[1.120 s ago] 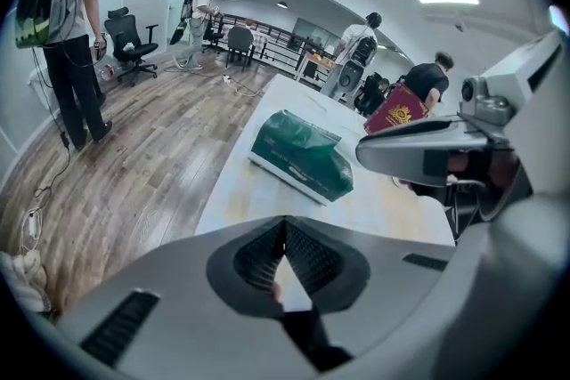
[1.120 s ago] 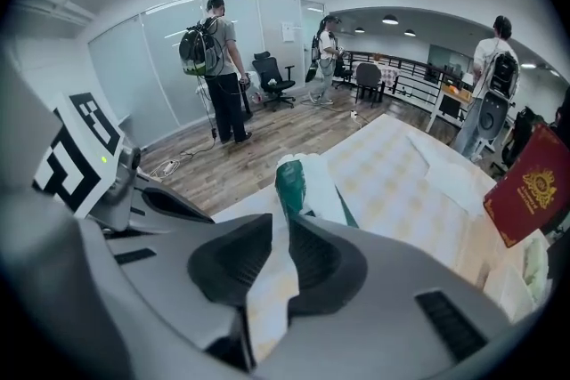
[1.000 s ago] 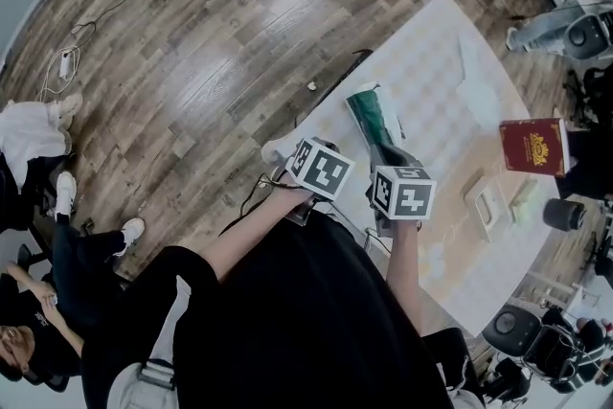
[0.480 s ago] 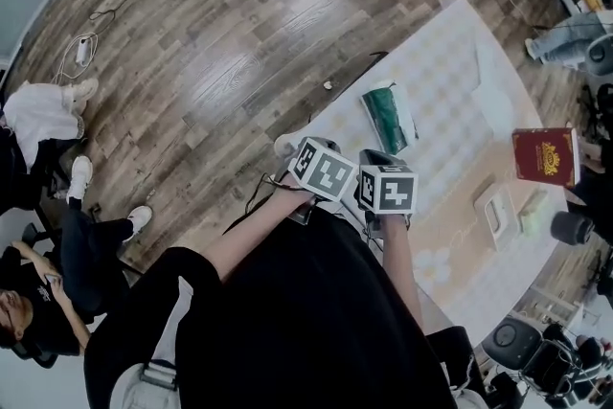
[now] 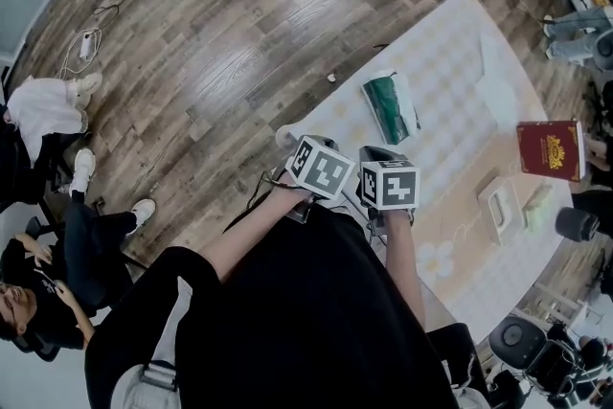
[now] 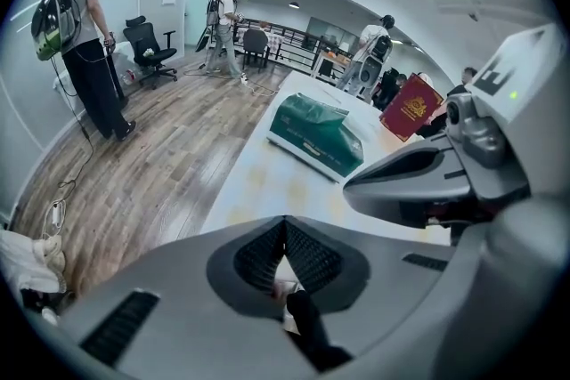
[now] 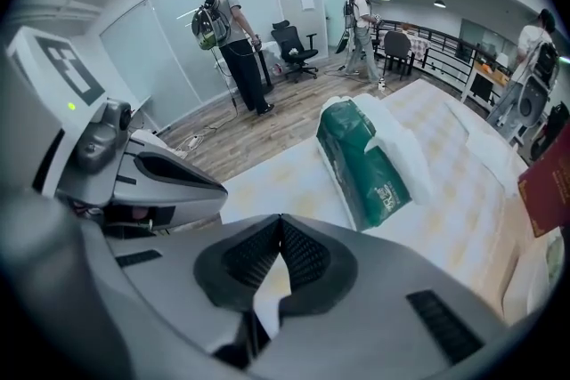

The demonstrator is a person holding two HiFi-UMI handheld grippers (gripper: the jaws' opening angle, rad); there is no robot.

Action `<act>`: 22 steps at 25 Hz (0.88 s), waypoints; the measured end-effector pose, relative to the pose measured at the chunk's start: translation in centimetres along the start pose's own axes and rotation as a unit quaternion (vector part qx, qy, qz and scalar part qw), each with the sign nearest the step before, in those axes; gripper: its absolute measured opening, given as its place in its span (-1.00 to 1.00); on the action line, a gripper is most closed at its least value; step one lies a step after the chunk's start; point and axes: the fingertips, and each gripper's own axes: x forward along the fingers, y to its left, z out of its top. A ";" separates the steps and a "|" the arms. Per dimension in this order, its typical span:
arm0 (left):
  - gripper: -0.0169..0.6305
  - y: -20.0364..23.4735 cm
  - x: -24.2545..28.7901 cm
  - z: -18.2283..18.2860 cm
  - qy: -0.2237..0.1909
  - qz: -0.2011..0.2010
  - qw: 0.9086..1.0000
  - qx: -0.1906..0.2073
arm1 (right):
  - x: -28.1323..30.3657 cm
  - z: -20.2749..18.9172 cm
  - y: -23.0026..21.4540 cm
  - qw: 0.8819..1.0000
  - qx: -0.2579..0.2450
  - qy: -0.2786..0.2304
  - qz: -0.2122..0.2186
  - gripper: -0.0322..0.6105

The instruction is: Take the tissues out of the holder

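I'm holding the left gripper point(image 6: 285, 222) at the near edge of the bench point(image 5: 460, 81), its fingers pressed together with nothing between them. Just beside it, the right gripper point(image 7: 280, 222) is sitting drawn back too. A second ago its fingers were right up against the near end of the green tissue pack point(image 5: 386, 108); now they are closed on nothing, and a strip of bare bench is showing between them and the pack. The pack is lying flat on the bench ahead of both grippers, with something white point(image 7: 403, 142) hugging its right side, and I can't tell whether that is loose tissue or the holder. Further right, a red box point(image 5: 549, 149) is standing well apart. I'm reading this as the pack set down and let go, so either the removal is finished or I'm regrouping for another grab.
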 end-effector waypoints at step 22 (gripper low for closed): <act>-0.93 -3.0 0.3 0.5 -0.003 -0.019 1.000 0.009 | -1.6 -1.5 -1.3 1.000 -0.002 0.007 -0.006 -0.86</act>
